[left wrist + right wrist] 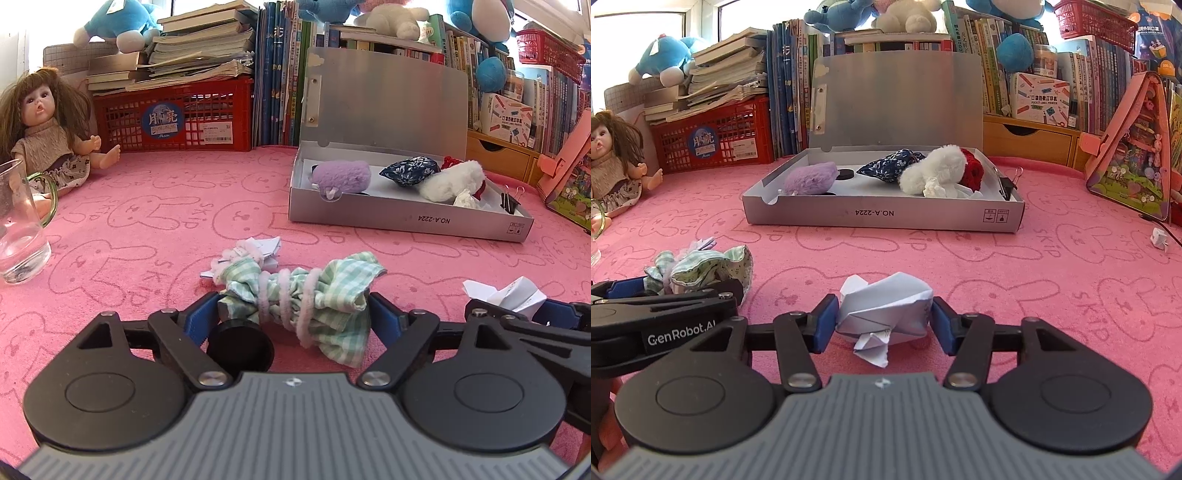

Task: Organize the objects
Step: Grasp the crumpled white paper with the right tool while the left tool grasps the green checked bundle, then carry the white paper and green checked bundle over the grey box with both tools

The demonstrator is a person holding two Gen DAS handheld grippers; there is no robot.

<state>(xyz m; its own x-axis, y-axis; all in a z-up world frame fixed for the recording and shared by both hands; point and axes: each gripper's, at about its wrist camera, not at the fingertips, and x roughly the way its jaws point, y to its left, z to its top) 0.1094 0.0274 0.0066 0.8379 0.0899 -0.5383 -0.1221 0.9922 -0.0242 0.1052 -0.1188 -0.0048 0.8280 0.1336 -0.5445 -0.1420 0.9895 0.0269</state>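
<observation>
**Two grippers close around a cloth bundle and a paper wad on the pink mat**

The grey box [882, 214] bears "NO.A-2224" on its near wall, printed upside down, beside two small packing symbols. The left gripper's side reads "GenRobot.AI" in the right wrist view. The red crate [173, 118] far left carries a round blue sticker marked "Moon" and a white barcode label. The pink mat [1052, 280] is printed with rabbit outlines and the word "SKIP".

The cloth bundle [295, 299] is green-and-white check fabric, crumpled and wound with pale pink fuzzy cord. It lies on the mat, near and left of the box, between the blue pads of the left gripper [295, 314]. The pads touch both ends; I cannot tell whether they press. A black disc [240, 345] sits by the left pad.

The paper wad [886, 314] is white, folded and creased, with a torn flap hanging at its near edge. It sits right of the bundle, pinched between the pads of the right gripper [884, 325].

The box stands open, far from both, holding plush pieces, a patterned pouch and a binder clip.
</observation>
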